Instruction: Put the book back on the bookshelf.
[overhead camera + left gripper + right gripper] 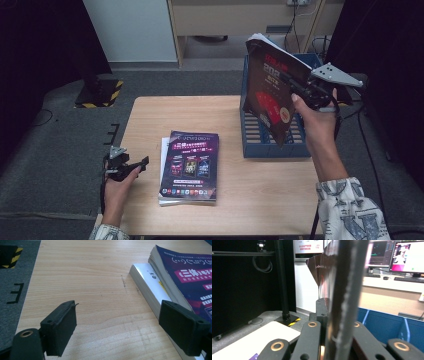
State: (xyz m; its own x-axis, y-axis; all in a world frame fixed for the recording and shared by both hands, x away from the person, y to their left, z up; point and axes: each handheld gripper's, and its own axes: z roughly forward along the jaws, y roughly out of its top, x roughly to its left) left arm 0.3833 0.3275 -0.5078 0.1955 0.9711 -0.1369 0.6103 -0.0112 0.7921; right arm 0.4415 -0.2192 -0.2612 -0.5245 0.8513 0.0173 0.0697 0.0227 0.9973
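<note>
From the high view, the right gripper [295, 86] clamps a dark red book [270, 95] and holds it up in the air, tilted, over the blue crate [272, 149] at the right side of the wooden table [150, 115]. The crate sits close to the table's right edge. The left gripper [140, 165] rests near the left edge, jaws apart and holding nothing, just beside a stack of books [190, 167]. The middle of the table is bare wood. Grey carpet [55, 150] lies all around.

In the left gripper view, bare wood shows between the jaws, and the stack [160, 290] is beside the right jaw.

In the right gripper view, the book's edge [344, 302] stands between the shut jaws, with a black post [283, 277] and a desk with screens [409, 257] behind
</note>
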